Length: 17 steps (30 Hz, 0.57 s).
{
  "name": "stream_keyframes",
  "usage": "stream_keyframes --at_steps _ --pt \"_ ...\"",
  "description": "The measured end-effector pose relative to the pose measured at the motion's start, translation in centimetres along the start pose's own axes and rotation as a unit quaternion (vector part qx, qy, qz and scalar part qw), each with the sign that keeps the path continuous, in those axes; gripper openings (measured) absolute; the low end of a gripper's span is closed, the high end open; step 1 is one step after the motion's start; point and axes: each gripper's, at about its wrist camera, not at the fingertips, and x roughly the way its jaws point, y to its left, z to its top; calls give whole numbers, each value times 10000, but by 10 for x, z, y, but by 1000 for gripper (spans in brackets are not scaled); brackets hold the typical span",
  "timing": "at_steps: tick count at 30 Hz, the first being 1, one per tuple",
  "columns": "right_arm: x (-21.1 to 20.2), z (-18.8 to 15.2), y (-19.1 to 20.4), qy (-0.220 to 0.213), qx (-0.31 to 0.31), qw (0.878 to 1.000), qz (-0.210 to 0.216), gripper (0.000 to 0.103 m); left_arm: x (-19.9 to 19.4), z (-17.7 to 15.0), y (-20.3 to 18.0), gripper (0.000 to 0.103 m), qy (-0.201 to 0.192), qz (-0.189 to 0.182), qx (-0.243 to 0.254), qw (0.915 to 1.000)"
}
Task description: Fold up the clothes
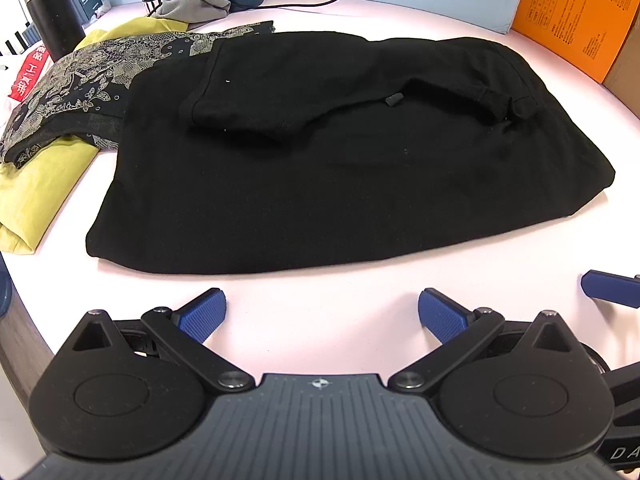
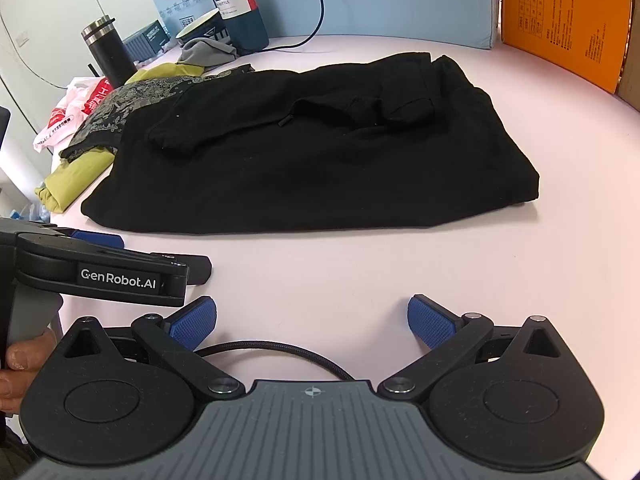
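left gripper [image 1: 322, 314]: fingers spread, empty, over table's [image 1: 360, 292] near edge | right gripper [image 2: 312, 320]: fingers spread, empty, beside it | black garment [image 1: 320, 168]: folded flat mid-table | yellow cloth [image 1: 44, 184]: at left edge, partly under patterned cloth [image 1: 80, 88]

Pale table [image 1: 320, 292] under black garment [image 1: 320, 184] (folded)

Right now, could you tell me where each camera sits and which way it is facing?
Left wrist: on the left gripper, facing forward over the table at the black garment; its open fingers show, plus a right fingertip.
Right wrist: on the right gripper, facing the black garment; its open fingers, the left gripper and a hand show.
Shared: garment, orange box, black tumbler.
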Motion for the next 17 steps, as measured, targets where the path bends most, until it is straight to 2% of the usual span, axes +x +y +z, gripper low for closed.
stream_keyframes --at_steps 17 --pt "-4 -1 -7 -239 108 9996 136 103 -4 -4 4 103 -99 -149 52 9998"
